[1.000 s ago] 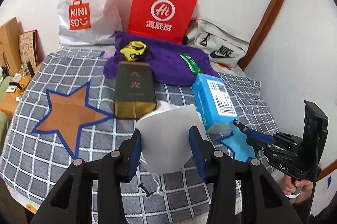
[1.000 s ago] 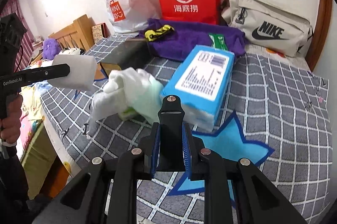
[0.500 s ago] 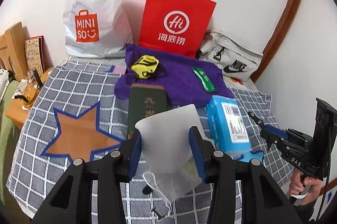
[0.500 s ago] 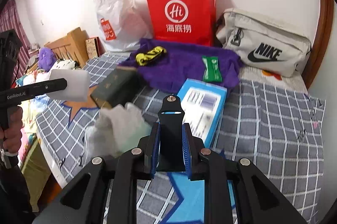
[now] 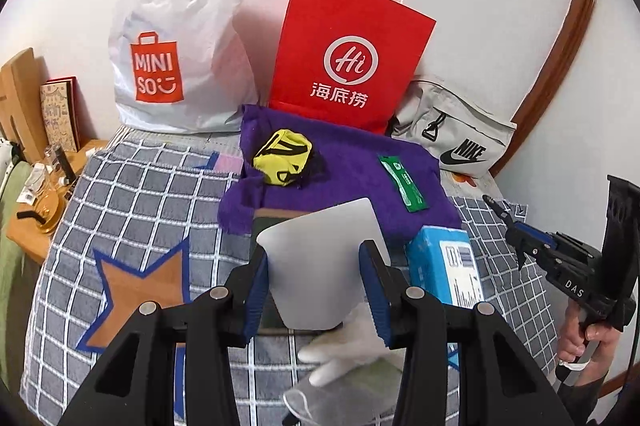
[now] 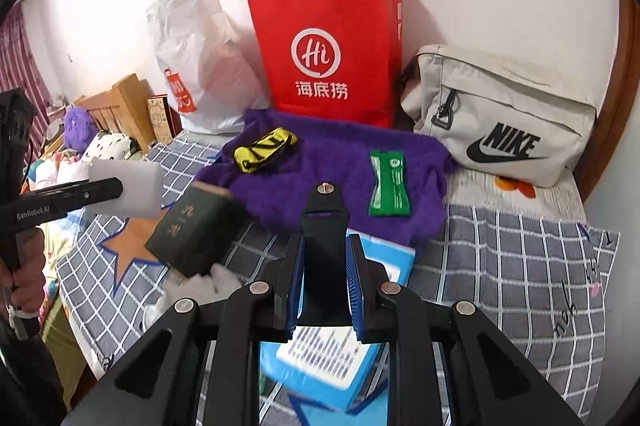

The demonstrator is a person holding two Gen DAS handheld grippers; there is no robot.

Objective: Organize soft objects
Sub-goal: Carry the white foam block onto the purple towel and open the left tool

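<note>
Left wrist view: the left hand-held gripper (image 5: 322,290) pinches a white sponge block (image 5: 326,262) by its two side faces, above the bed (image 5: 152,193). The block looks light and squashy, so a mid-side hold should keep it from bending. The right hand-held gripper (image 6: 325,286) is closed on nothing. The red paper bag (image 5: 348,53), the white plastic bag (image 5: 180,25) and the grey pouch (image 6: 500,113) stand at the wall; their contents are hidden, perhaps nothing.

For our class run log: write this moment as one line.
left gripper: shut on white mask, lifted | right gripper: shut, empty | purple towel: on bed
</note>
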